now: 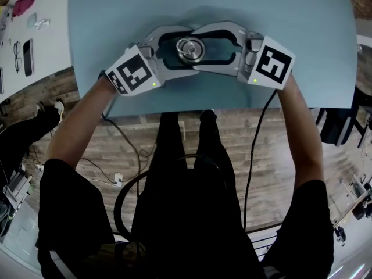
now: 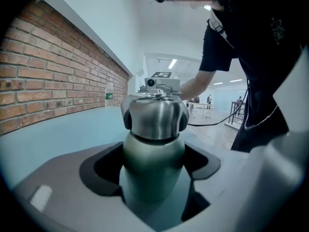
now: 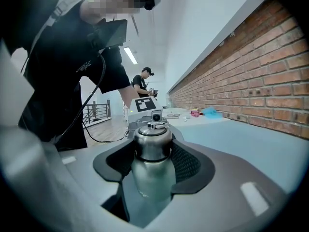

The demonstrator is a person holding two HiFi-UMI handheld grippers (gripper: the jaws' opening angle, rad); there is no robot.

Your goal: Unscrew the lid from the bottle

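Bottle [image 2: 152,173] stands upright on the blue table [image 1: 302,28], long axis vertical, directly between the two grippers. Its steel lid [image 3: 152,140] sits on top, apparently not yet loosened. The right gripper [image 3: 153,154] reaches in from the right with its padded jaws closed on the lid. Opposite and lower, the left gripper [image 2: 153,182] clamps the body. The twist should therefore turn about that vertical axis, right against left.

Your head camera looks steeply down on the table [image 1: 302,34]. Both gripper views sit low and close, facing each other across the bottle [image 2: 152,168], which all three views share.
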